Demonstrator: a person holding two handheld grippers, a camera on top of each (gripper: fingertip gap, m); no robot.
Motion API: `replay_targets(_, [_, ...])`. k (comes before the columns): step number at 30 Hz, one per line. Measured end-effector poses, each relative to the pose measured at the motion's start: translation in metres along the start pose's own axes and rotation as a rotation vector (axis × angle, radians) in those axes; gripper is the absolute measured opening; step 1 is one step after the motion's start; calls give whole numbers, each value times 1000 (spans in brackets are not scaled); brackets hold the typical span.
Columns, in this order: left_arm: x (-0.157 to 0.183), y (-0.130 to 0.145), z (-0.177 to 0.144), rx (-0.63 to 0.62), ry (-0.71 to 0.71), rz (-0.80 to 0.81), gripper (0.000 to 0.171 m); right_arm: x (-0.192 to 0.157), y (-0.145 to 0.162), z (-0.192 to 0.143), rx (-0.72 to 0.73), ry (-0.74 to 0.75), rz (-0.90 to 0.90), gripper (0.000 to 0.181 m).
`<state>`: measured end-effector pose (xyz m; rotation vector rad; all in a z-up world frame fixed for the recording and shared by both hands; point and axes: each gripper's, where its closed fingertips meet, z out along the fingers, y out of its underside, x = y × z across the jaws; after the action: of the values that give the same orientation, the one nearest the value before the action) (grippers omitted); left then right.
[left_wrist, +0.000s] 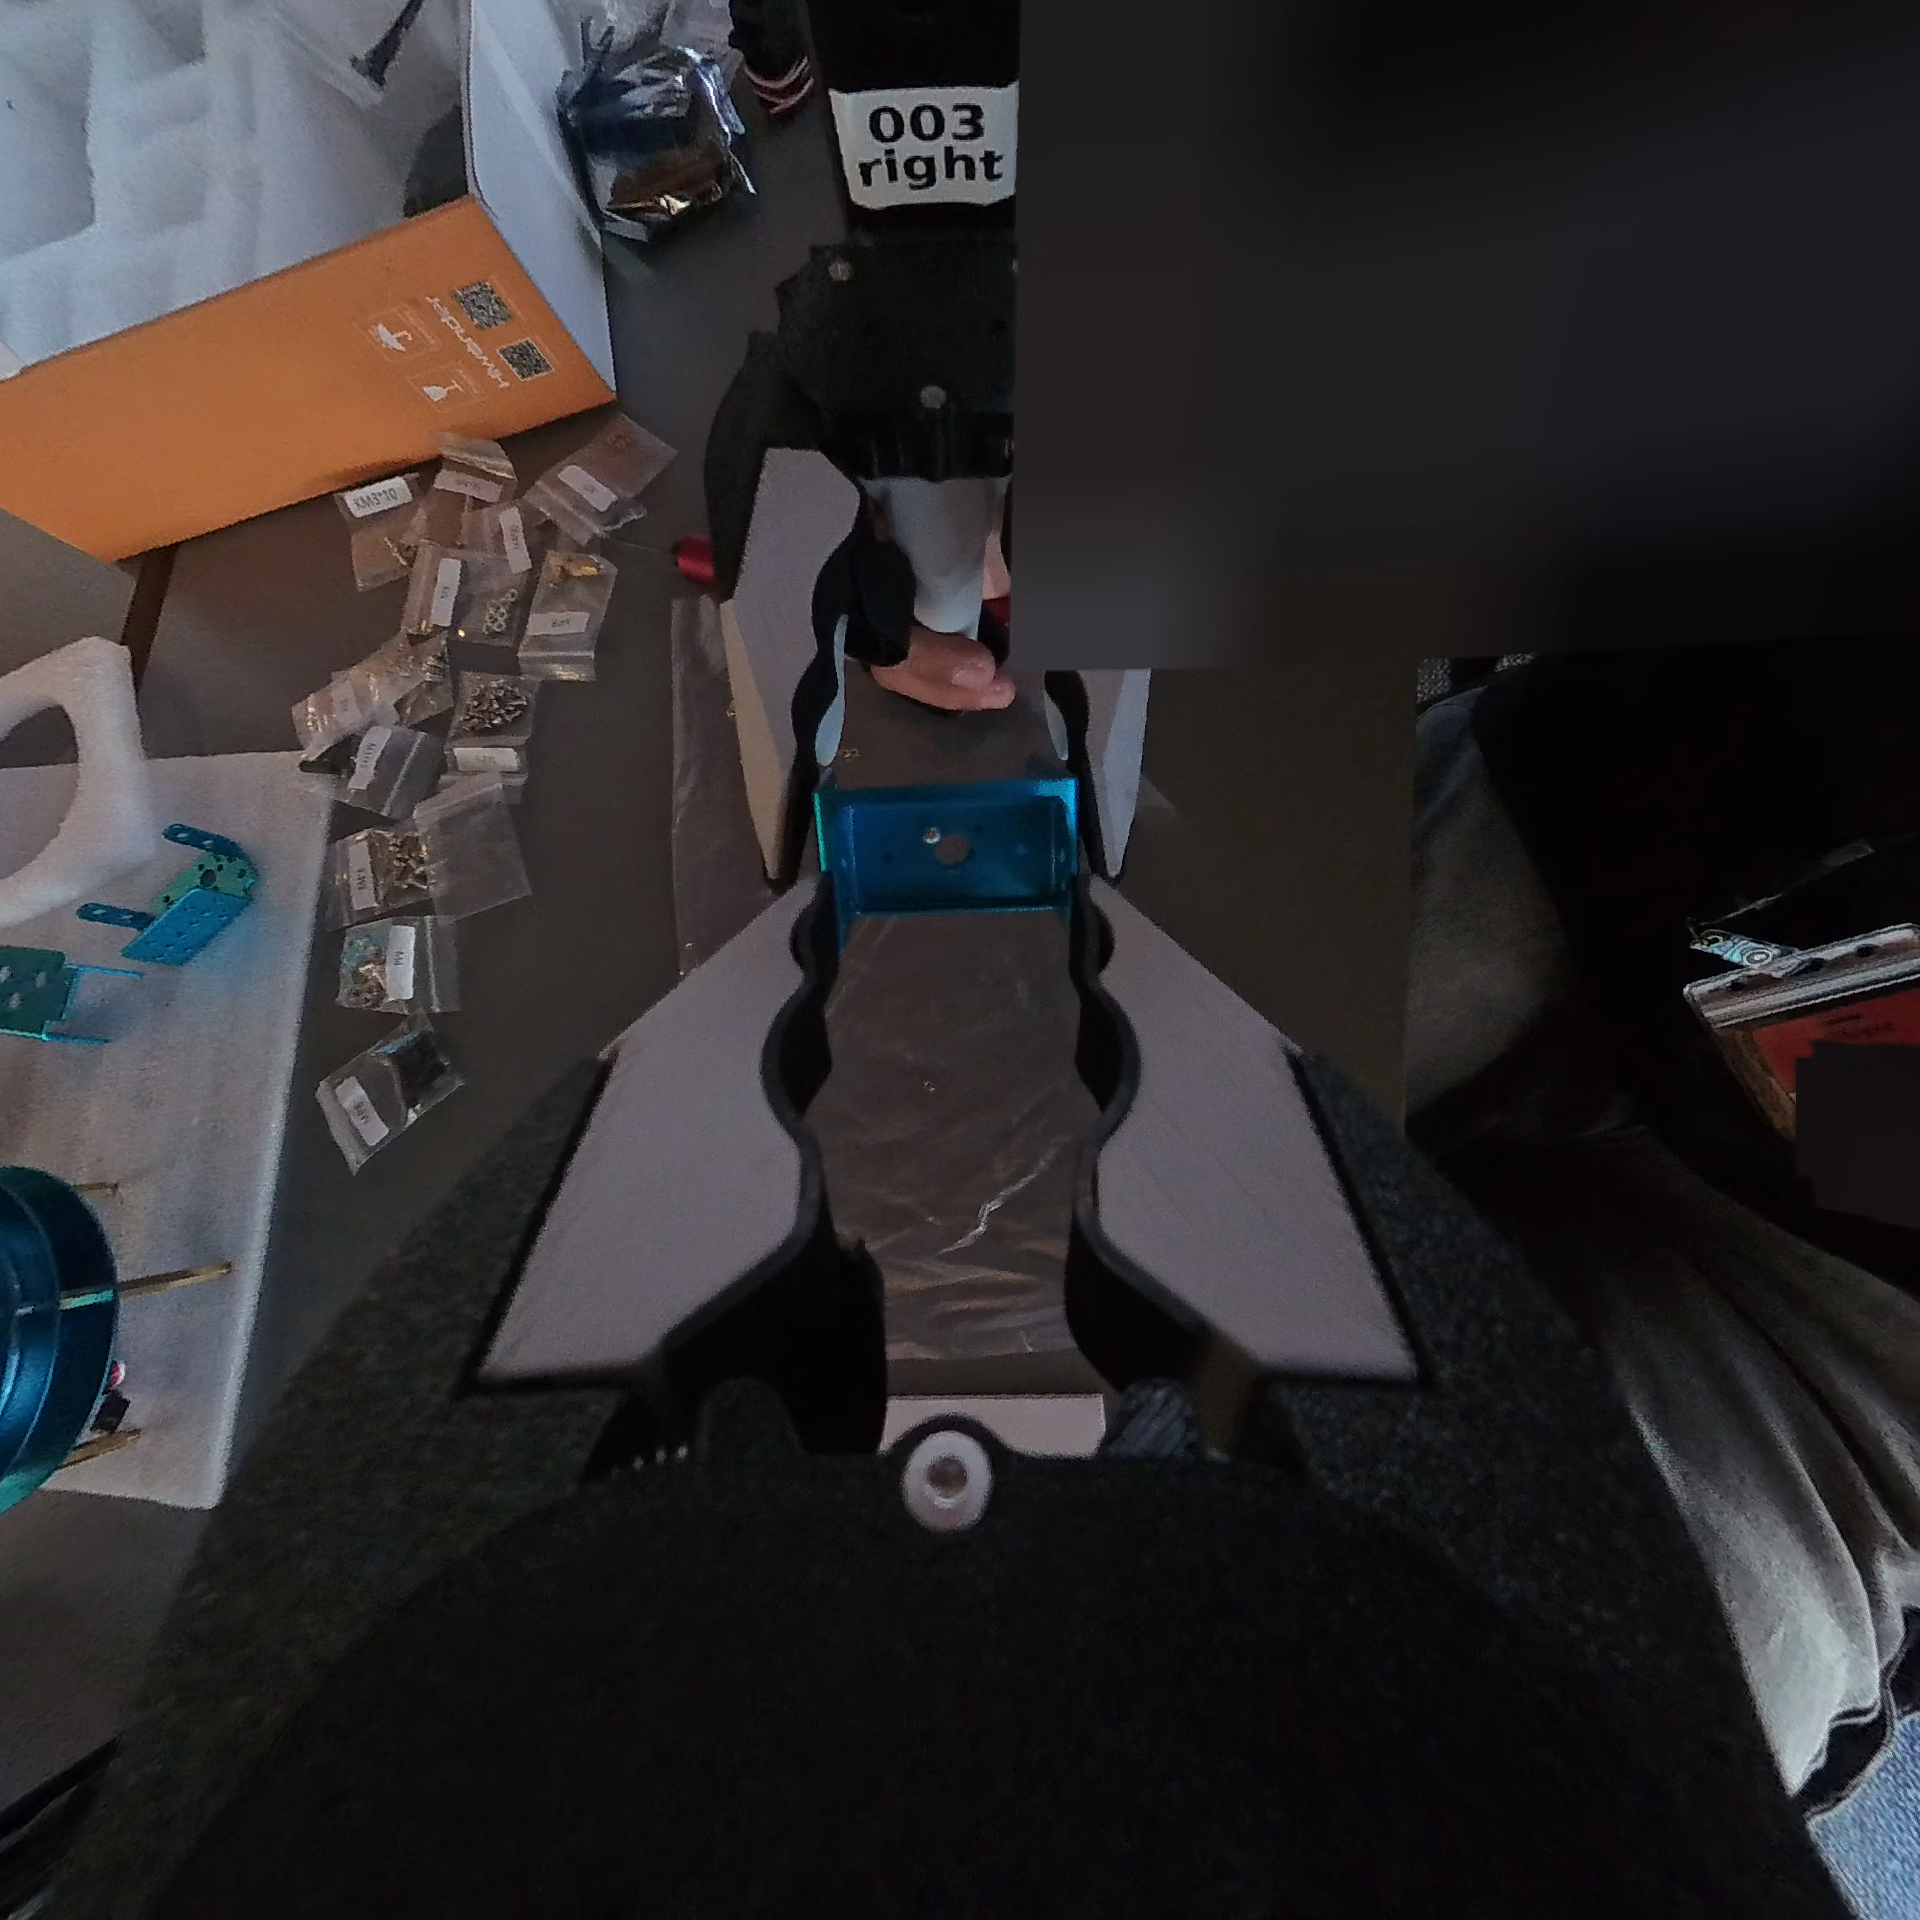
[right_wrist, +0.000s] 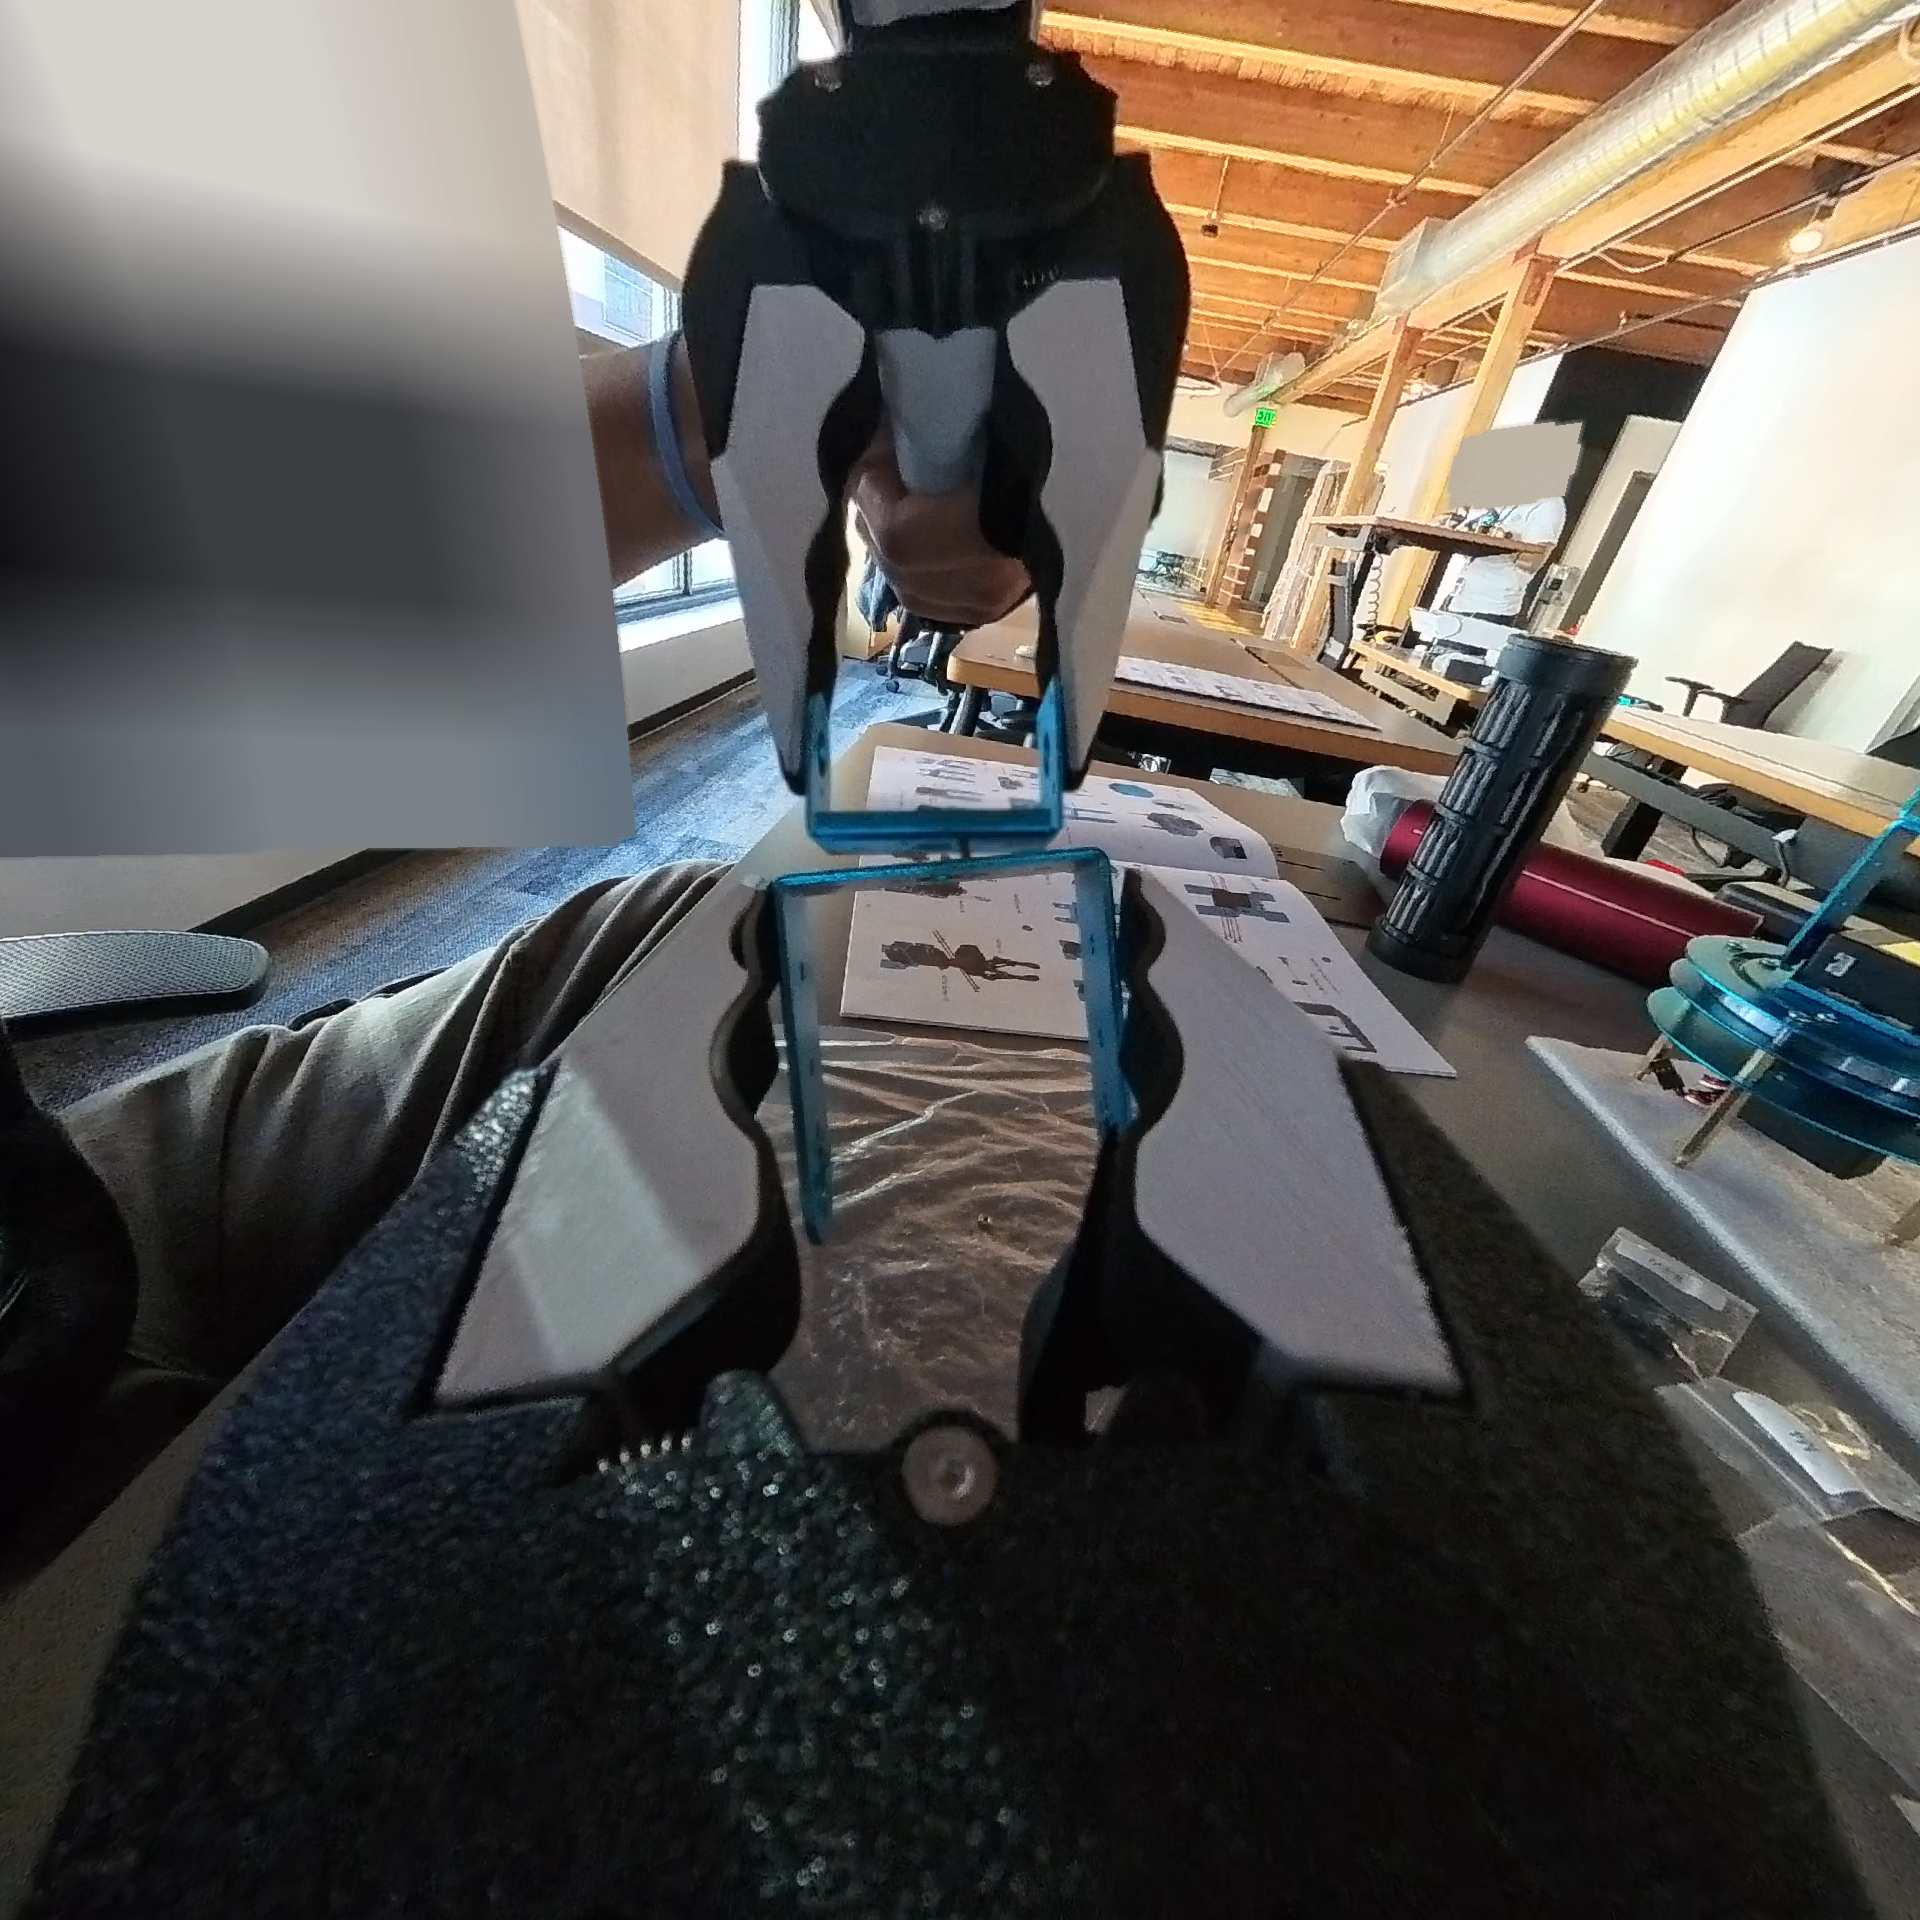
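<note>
My left gripper (left_wrist: 948, 896) is shut on a small blue metal U-bracket (left_wrist: 945, 857), gripping its two side flanges; I look into its open side at a base with holes. My right gripper (right_wrist: 940, 906) is shut on a taller blue U-bracket (right_wrist: 805, 1049), with a flange against each finger. The two grippers face each other tip to tip above a crinkled plastic sheet (right_wrist: 935, 1143). In the right wrist view the left gripper (right_wrist: 935, 779) holds its small bracket (right_wrist: 935, 828) base to base with the taller one, nearly touching and slightly skewed. A hand holds each gripper's handle.
To the left lie an orange and white box (left_wrist: 291, 384), several small bags of screws (left_wrist: 447, 727), loose blue brackets (left_wrist: 177, 914) on white foam, and a blue round assembly (right_wrist: 1787, 1039). An open booklet (right_wrist: 1039, 956), a black cylinder (right_wrist: 1496, 800) and a red cylinder (right_wrist: 1579, 899) lie beyond. Only a small space, under 4 cm, lies between the two pairs of fingers. The blue round assembly (right_wrist: 1787, 1039) is about 35 cm from both grippers' fingertips.
</note>
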<state>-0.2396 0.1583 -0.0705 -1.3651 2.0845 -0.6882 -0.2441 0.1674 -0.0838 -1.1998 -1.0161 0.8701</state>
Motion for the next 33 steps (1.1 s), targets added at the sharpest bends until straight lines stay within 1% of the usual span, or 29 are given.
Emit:
replay_targets(11, [1, 4, 4, -45, -6, 18, 44, -1, 1, 0, -6, -4, -7, 65])
replay_targets(17, [-2, 4, 5, -61, -39, 6, 44, 3, -2, -2, 13, -5, 23, 65])
replay_targets(24, [-2, 4, 6, -91, -52, 27, 44, 1, -2, -3, 5, -24, 24, 65])
replay_targets(27, [1, 9, 8, -114, -51, 38, 45, -2, 2, -3, -39, -75, 39, 65])
replay_targets(29, [2, 14, 11, -117, -55, 43, 45, -3, 10, -2, -99, -113, 1, 65])
replay_targets(33, [2, 23, 18, -91, -69, 19, 44, -2, 26, 2, -203, -121, 0, 64])
